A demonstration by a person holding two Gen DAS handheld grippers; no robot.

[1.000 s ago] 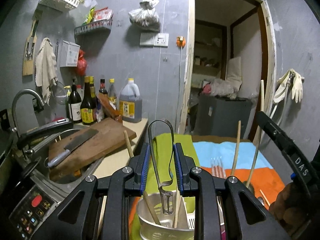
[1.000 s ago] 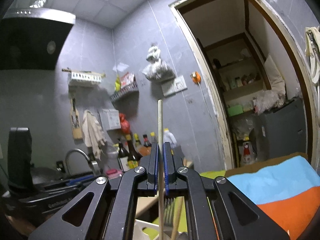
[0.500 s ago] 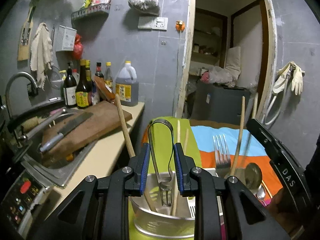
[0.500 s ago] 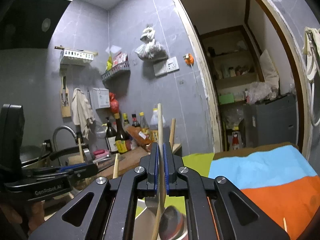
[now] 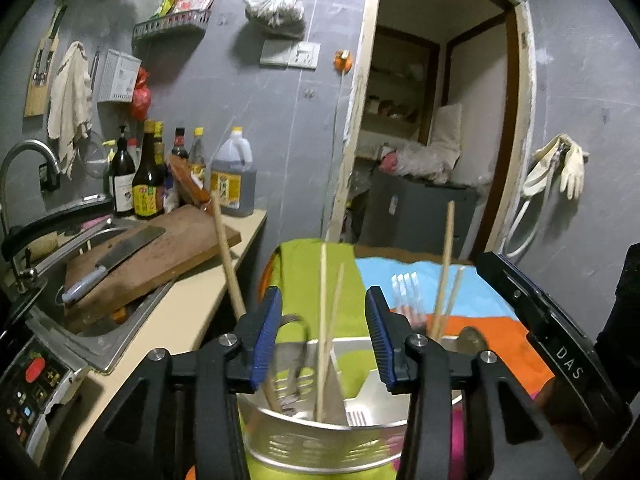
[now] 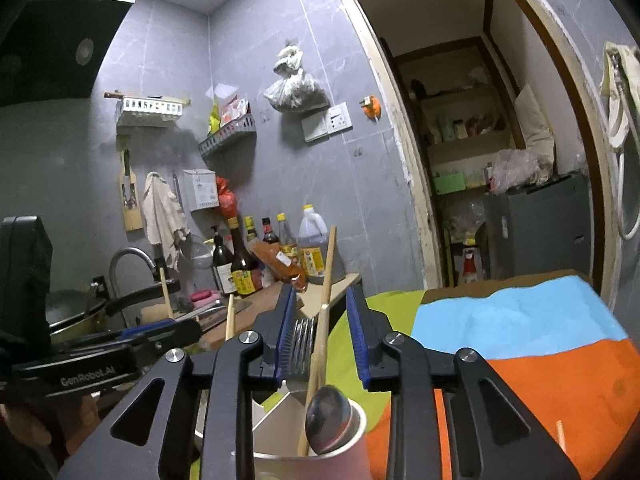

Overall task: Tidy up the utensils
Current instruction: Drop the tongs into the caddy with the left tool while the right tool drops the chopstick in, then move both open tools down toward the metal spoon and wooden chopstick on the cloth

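Note:
A round metal utensil holder (image 5: 320,446) stands on a green, blue and orange cloth. It holds wooden chopsticks (image 5: 323,320), a fork (image 5: 404,288), a metal peeler (image 5: 294,344) and a spoon (image 6: 329,420). My left gripper (image 5: 322,334) is open just above the holder, empty, with the peeler dropped inside below it. My right gripper (image 6: 321,330) is open over the holder (image 6: 352,446), with a chopstick (image 6: 325,304) and a fork (image 6: 300,344) standing loose between its jaws.
A counter at left carries a wooden cutting board (image 5: 160,248) with a cleaver (image 5: 112,260), a sink with tap (image 5: 24,160) and several sauce bottles (image 5: 148,176). An open doorway (image 5: 440,140) is behind. A loose stick (image 6: 560,436) lies on the orange cloth.
Both grippers have opened. The left let go of the peeler, which dropped into the holder. The right let go of the chopstick, which now leans in the holder.

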